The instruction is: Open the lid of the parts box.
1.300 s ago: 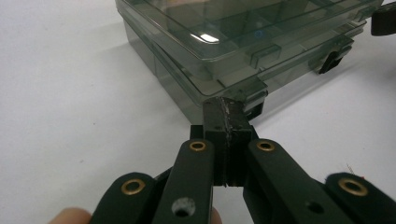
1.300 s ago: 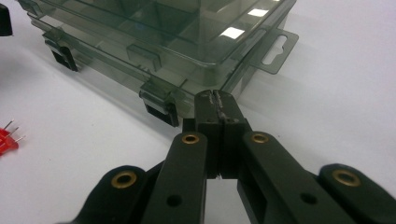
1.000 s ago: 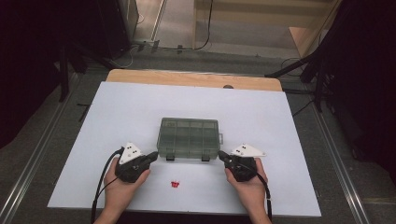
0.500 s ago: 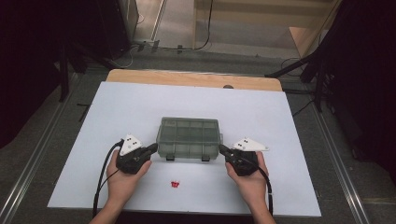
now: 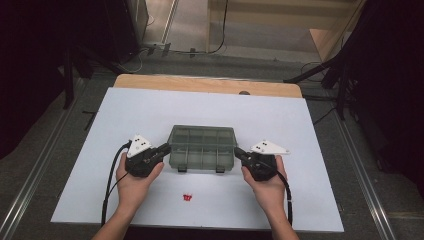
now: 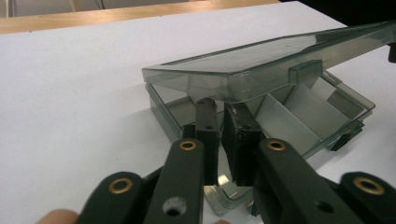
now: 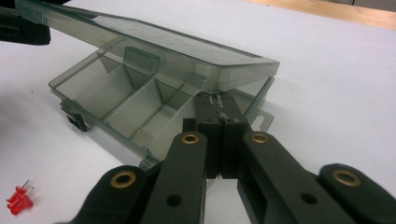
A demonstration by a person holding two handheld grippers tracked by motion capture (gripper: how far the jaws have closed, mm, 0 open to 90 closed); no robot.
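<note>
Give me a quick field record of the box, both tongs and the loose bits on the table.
box: smoky clear plastic compartment box, mid-table
lid: hinged lid raised partway at the front, not fully open
compartments: those visible look empty
left tongs: jaws nearly together, tips under the lid's left end
right tongs: jaws together, tips under the lid's right end
loose: small red push pins, near front edge, outside box

My high view looks forward and down on the compartment box from well above. My two gripper views sit close at its opposite ends, facing inward, sharing its raised lid.
</note>
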